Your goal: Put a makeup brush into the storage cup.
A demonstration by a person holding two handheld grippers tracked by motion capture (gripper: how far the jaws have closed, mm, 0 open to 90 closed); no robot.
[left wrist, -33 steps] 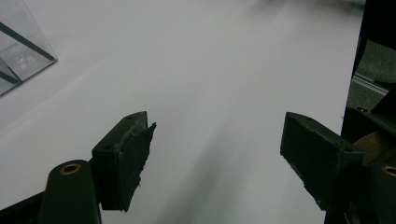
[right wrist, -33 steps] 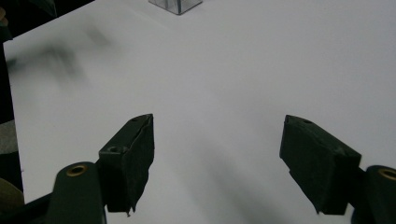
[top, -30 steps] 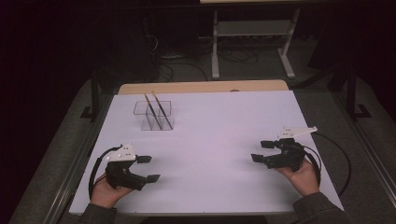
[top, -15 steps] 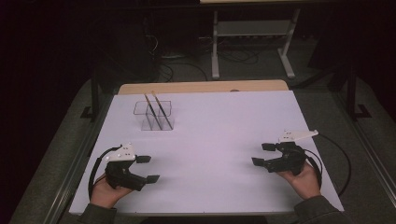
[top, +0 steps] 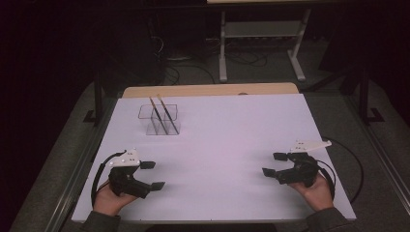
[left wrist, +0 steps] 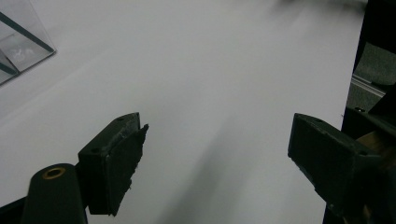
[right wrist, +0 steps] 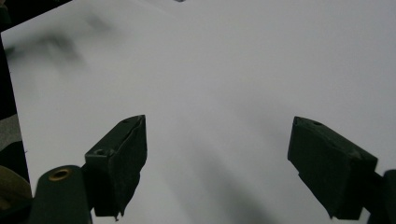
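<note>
A clear plastic box (top: 158, 119) stands at the back left of the white table (top: 217, 140), with two thin dark sticks (top: 162, 115) leaning in it. Its corner shows at the top left of the left gripper view as the clear box (left wrist: 21, 39). My left gripper (top: 153, 175) rests near the front left edge, held in a hand, its jaws wide apart and empty. My right gripper (top: 274, 164) sits near the front right, also open and empty. Both gripper views look over bare white table between the left gripper (left wrist: 215, 154) jaws and the right gripper (right wrist: 217, 161) jaws.
A wooden strip (top: 208, 90) runs along the table's far edge. Beyond it stand a metal-framed stand (top: 261, 43) and cables on a dark floor. Black cables (top: 355, 169) loop from the right gripper toward the table's right edge.
The right gripper has drifted slightly toward the front of the table. The left gripper and the box stay where they were.
</note>
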